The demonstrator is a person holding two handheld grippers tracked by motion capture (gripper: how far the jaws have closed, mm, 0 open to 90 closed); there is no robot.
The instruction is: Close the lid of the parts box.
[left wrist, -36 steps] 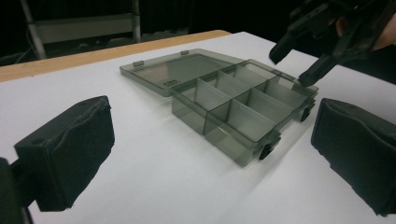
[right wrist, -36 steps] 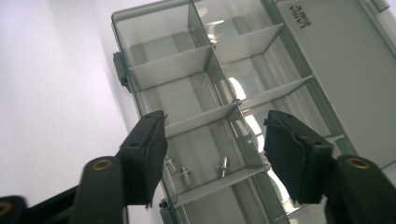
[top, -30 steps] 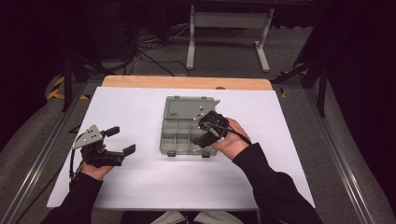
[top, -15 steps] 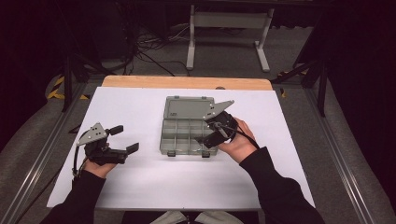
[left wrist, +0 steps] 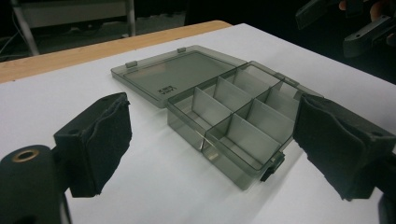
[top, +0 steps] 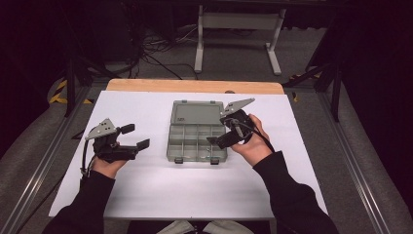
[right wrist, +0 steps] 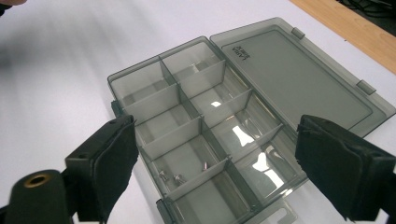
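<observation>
A smoky grey compartment box (top: 197, 139) lies in the middle of the white table with its lid (top: 198, 113) folded flat on the far side. A few small metal parts (right wrist: 177, 176) rest in one near compartment. My right gripper (top: 223, 130) hovers over the box's right edge; its jaws have just been opening, with nothing gripped. My left gripper (top: 135, 136) hangs to the left of the box, apart from it; its jaws have just been closing a little but stay wide with nothing between them. The left gripper view faces the box (left wrist: 243, 112) and the right gripper (left wrist: 355, 23) beyond it.
The white tabletop (top: 160, 190) has bare room in front of and beside the box. A wooden strip (top: 195, 87) runs along the far edge. Metal rails (top: 34, 180) flank the table, and a stand's legs (top: 234, 44) and cables lie on the floor behind.
The right gripper has drifted right and slightly up, from over the box's compartments to its right edge, with jaws wider. The left gripper has risen a little and shifted toward the far side.
</observation>
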